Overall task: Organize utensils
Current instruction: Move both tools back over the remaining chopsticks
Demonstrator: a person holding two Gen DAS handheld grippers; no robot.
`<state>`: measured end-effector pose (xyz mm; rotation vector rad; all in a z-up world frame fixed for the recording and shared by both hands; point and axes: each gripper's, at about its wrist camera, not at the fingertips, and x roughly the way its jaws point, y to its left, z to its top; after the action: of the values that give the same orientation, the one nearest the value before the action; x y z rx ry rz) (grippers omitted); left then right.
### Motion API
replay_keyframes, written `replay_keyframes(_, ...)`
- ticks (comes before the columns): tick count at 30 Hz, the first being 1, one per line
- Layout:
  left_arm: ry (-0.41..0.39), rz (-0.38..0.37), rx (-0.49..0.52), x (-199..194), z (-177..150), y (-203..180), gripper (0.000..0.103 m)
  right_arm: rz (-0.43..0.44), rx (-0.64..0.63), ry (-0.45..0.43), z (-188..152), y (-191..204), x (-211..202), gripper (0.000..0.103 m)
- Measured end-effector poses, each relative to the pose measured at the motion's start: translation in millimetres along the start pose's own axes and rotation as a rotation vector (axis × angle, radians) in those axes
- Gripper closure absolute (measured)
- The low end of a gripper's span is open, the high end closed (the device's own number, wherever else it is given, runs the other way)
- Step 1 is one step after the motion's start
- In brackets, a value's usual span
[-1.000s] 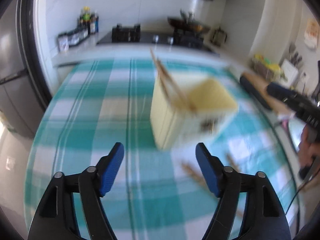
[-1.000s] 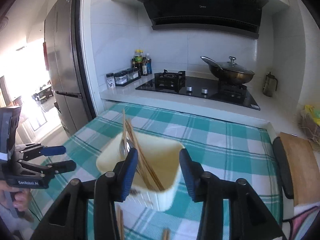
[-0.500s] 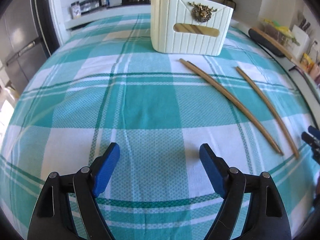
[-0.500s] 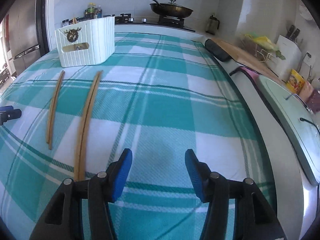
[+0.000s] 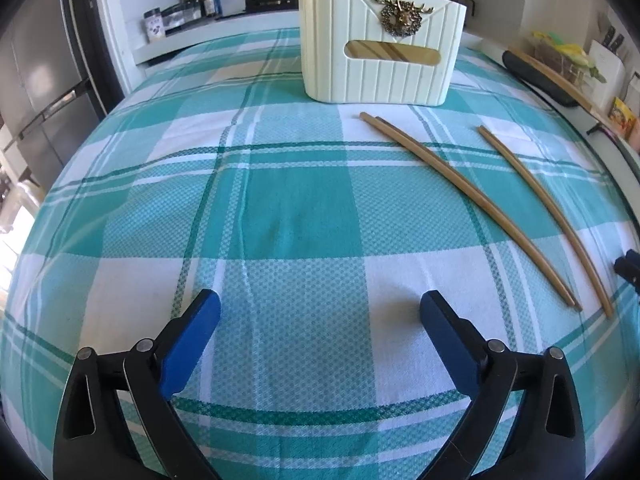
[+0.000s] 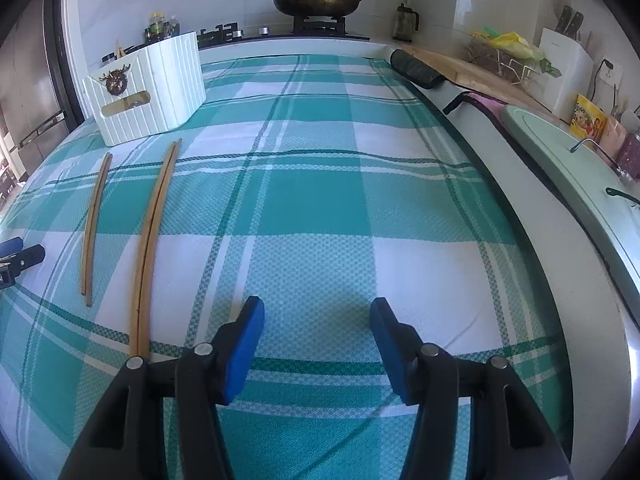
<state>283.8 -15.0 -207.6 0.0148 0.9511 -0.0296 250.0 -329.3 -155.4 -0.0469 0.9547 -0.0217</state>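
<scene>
Ahead of both grippers, wooden chopsticks lie flat on a desk (image 5: pixel 280 208) covered with a teal-and-white checked cloth of fine, bumpy weave. A pair of chopsticks (image 5: pixel 468 206) lies with its two sticks touching side by side; a single chopstick (image 5: pixel 548 216) lies near it, apart and roughly parallel. All point toward a utensil holder (image 5: pixel 382 42) standing upright at the far side of the desk.

That holder is a cream, ribbed, box-shaped tub with rounded corners, a slot handle cut into its face and a small brass stag's-head ornament above the slot. Wooden stick tips poke above its rim, so some utensils already stand inside.

Both tools hover low over bare cloth. The left gripper (image 5: pixel 320 320) has its blue-padded jaws spread wide, holding nothing. The right gripper (image 6: pixel 316 326) likewise has its jaws apart and empty, with the pair (image 6: pixel 154 240) lying just to its left and the single stick (image 6: pixel 94 224) beyond that.

Judging by look, the chopsticks are light, stiff, thin and smooth, likely to roll or slip and lying almost flush with the cloth. A grip near the middle, across the stick's width, seems best for balance; the touching pair could probably be pinched together. The soft cloth may bunch under the jaws. The holder looks like rigid plastic and fairly light, so it could slide if nudged.
</scene>
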Motion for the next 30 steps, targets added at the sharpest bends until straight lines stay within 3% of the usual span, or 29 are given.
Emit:
replay_keyframes(9,0.023,-0.005,-0.056,0,6,1,0.001,-0.004,0.002,-0.002,0,-1,1,0.046)
replay_keyframes(13,0.008,-0.131,-0.189,-6,23,-8,0.001,-0.001,0.003,-0.002,0,-1,1,0.046)
replay_keyframes(16,0.013,-0.142,-0.193,2,39,-33,0.001,-0.003,0.001,-0.002,0,-1,1,0.046)
replay_keyframes(21,0.030,-0.105,-0.156,23,46,-67,0.001,-0.001,0.002,-0.002,0,-1,1,0.046)
replay_keyframes(24,0.020,-0.037,-0.106,27,44,-80,0.001,0.000,0.003,-0.002,0,-2,1,0.046)
replay_keyframes(30,0.015,-0.013,-0.106,27,41,-72,0.001,0.003,0.006,-0.002,0,-2,1,0.046)
